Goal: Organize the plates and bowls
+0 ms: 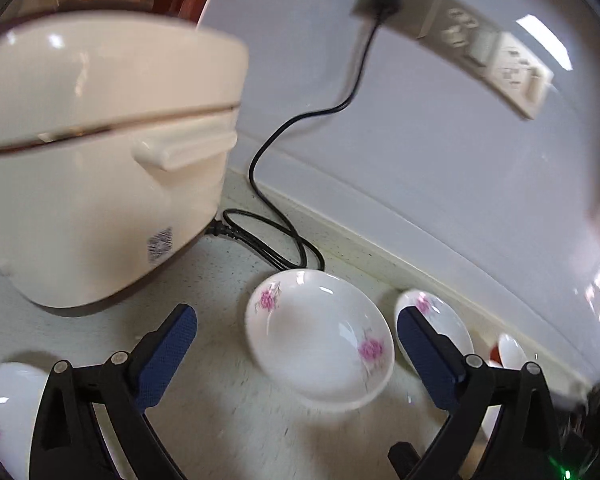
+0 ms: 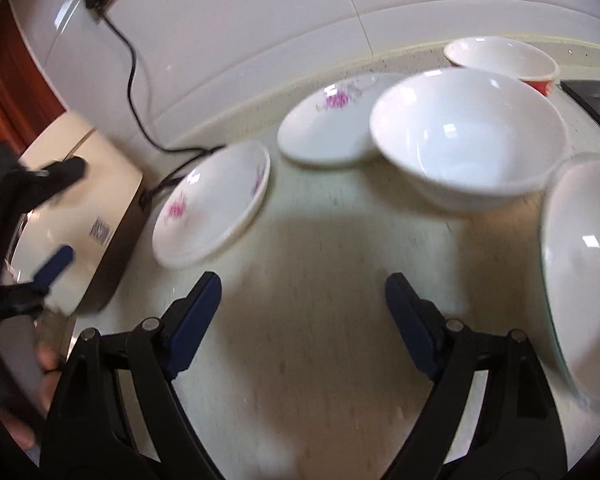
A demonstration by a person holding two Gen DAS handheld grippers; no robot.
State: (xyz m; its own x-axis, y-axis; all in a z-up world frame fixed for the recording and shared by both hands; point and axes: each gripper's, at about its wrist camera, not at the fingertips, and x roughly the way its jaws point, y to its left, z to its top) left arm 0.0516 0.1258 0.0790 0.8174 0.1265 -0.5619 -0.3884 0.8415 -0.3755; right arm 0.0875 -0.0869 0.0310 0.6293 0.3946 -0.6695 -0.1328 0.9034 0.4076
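1. while both grippers stand wide and empty, the left gripper (image 1: 296, 344) frames the near plate (image 1: 320, 336) without touching it; the right gripper (image 2: 303, 320) has only bare counter (image 2: 300, 380) between its pads.
2. a second plate (image 1: 436, 320) lies at three o'clock of the near one, partly behind the left pad.
3. to do this well, i'd bring one pad under the near plate's rim, close gently, then stack it on its twin.
4. only the right view shows the bowl (image 2: 468, 136) at one o'clock, the red bowl (image 2: 504, 60) beyond it, and a dish (image 2: 584, 272) at three.
5. only the left view shows the cooker (image 1: 100, 152) whole.
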